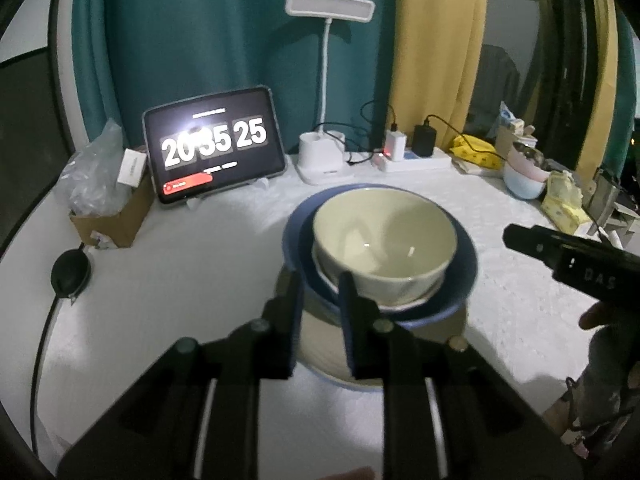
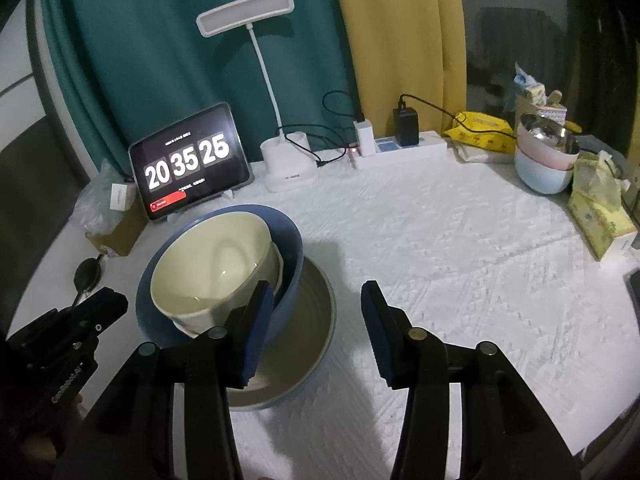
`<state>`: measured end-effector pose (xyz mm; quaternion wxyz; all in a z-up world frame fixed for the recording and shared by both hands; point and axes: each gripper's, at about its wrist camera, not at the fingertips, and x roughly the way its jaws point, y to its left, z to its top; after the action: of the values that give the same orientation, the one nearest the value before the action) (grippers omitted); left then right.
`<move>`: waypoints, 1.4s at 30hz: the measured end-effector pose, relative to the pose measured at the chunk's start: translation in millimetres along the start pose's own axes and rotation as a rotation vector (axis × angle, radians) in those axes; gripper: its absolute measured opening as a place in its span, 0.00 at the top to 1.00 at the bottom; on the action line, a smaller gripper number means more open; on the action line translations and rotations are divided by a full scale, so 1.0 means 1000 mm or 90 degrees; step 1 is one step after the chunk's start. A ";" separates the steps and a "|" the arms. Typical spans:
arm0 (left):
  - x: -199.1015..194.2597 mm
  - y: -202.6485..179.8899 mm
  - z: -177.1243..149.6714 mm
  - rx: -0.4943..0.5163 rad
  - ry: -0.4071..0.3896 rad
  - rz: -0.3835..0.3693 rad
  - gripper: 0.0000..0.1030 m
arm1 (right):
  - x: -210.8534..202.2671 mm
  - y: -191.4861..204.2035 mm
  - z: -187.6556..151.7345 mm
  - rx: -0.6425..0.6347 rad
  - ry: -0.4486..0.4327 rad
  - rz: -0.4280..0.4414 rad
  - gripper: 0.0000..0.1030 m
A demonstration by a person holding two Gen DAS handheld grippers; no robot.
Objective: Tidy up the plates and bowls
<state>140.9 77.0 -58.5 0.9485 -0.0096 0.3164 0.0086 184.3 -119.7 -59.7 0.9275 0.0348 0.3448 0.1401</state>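
Hidden, cropped and unreadable parts

The cream bowl point(image 1: 384, 248) hides the blue bowl's point(image 1: 460, 280) floor; both hide much of the plate point(image 2: 316, 320) beneath. Glare smears the tablet's point(image 1: 216, 148) middle digits in the left view, and its small text is unreadable. The stacked bowls' point(image 2: 544, 160) contents are indistinct. The left gripper's point(image 2: 108, 304) fingertips are too dark to separate in the right view.

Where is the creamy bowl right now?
The cream bowl sits nested inside the blue bowl, on the big plate, left of middle in the right wrist view, in front of the clock tablet.
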 end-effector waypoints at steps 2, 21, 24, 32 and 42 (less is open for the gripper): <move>-0.007 -0.004 -0.002 0.002 -0.007 -0.006 0.49 | -0.006 -0.001 -0.002 -0.005 -0.007 -0.004 0.48; -0.067 -0.029 -0.010 -0.002 -0.091 -0.011 0.11 | -0.065 -0.008 -0.018 -0.022 -0.071 -0.026 0.41; -0.077 -0.032 -0.010 -0.001 -0.105 -0.012 0.11 | -0.075 -0.008 -0.020 -0.023 -0.080 -0.030 0.40; -0.105 -0.040 -0.009 -0.003 -0.152 -0.017 0.10 | -0.109 -0.011 -0.023 -0.027 -0.123 -0.045 0.40; -0.136 -0.058 -0.008 0.015 -0.202 -0.016 0.10 | -0.150 -0.011 -0.028 -0.033 -0.172 -0.056 0.40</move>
<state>29.0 17.6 17.6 0.9867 -0.0009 0.1623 -0.0058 60.7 -173.5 11.8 0.9713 0.0143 0.2146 0.1019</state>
